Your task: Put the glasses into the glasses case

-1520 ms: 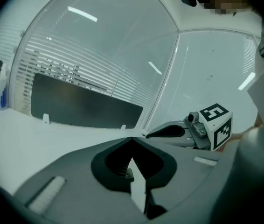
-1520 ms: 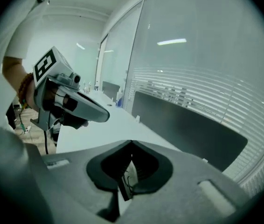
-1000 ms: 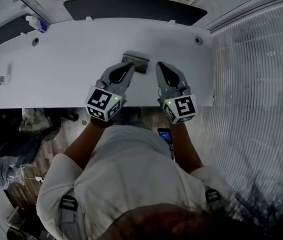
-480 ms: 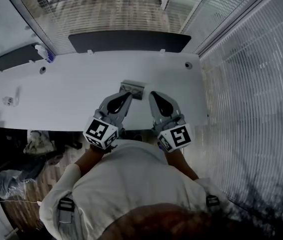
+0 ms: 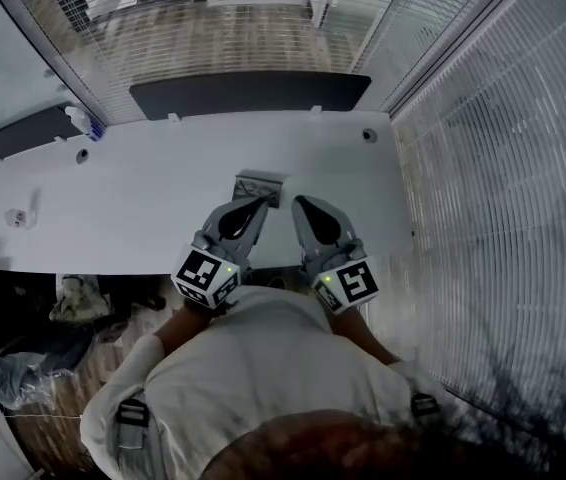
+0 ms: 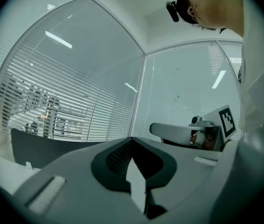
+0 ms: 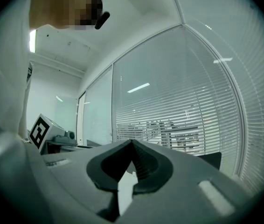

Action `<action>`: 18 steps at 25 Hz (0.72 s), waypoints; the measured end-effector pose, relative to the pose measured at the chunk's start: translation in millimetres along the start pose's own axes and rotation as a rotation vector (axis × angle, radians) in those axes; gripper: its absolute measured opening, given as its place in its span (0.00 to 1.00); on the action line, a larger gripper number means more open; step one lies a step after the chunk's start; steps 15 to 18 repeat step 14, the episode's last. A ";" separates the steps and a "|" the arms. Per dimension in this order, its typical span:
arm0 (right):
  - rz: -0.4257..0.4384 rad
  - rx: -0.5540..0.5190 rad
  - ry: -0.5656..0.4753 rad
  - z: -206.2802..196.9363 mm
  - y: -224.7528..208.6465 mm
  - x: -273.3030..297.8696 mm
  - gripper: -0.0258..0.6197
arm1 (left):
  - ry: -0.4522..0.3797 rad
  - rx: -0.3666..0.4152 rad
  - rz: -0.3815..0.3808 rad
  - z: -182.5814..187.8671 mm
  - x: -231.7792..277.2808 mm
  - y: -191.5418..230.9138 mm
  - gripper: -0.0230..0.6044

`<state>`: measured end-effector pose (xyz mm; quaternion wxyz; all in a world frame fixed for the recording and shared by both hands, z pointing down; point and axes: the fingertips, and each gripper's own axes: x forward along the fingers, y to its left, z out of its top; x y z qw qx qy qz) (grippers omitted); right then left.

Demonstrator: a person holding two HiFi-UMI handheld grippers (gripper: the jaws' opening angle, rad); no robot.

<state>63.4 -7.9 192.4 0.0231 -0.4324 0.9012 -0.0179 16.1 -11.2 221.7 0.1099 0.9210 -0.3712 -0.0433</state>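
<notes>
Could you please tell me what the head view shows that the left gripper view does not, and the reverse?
Only the head view shows the glasses case, lying on the white table just beyond the tips of the left gripper and the right gripper. Only the left gripper view shows the left gripper's jaws close up, together with nothing between them, plus the ceiling lights. Both show the right gripper with its marker cube, and the slatted blinds.

An office: a long white desk [image 5: 143, 198] with cable grommets [image 5: 368, 136], glass partition walls [image 6: 183, 92] hung with slatted blinds [image 5: 503, 218], strip ceiling lights [image 6: 57, 39]
</notes>
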 end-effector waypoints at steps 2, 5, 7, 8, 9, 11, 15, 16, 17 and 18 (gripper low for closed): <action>-0.001 0.002 0.001 0.3 -0.4 -1.1 0.04 | 0.002 -0.002 0.001 -0.6 0.1 -0.3 0.04; 0.000 0.003 0.007 -0.8 -1.0 -1.9 0.04 | 0.012 -0.011 0.004 -4.4 0.1 -1.2 0.04; 0.001 0.004 0.010 -1.7 -0.5 -2.6 0.04 | 0.020 -0.017 0.005 -7.0 -0.2 -2.1 0.04; 0.004 0.006 0.011 -2.4 -0.4 -2.5 0.04 | 0.023 -0.020 0.007 -8.0 -0.1 -2.0 0.04; 0.006 0.010 0.012 -3.1 -0.6 -1.8 0.04 | 0.025 -0.022 0.008 -8.7 0.3 -1.4 0.04; 0.012 0.011 0.014 -5.0 -1.6 0.7 0.04 | 0.025 -0.024 0.015 -9.1 2.0 1.7 0.04; 0.019 0.007 0.013 -7.2 -4.0 5.6 0.04 | 0.023 -0.024 0.028 -8.4 5.3 8.5 0.04; 0.019 0.007 0.013 -7.2 -4.0 5.6 0.04 | 0.023 -0.024 0.028 -8.4 5.3 8.5 0.04; 0.019 0.007 0.013 -7.2 -4.0 5.6 0.04 | 0.023 -0.024 0.028 -8.4 5.3 8.5 0.04; 0.019 0.007 0.013 -7.2 -4.0 5.6 0.04 | 0.023 -0.024 0.028 -8.4 5.3 8.5 0.04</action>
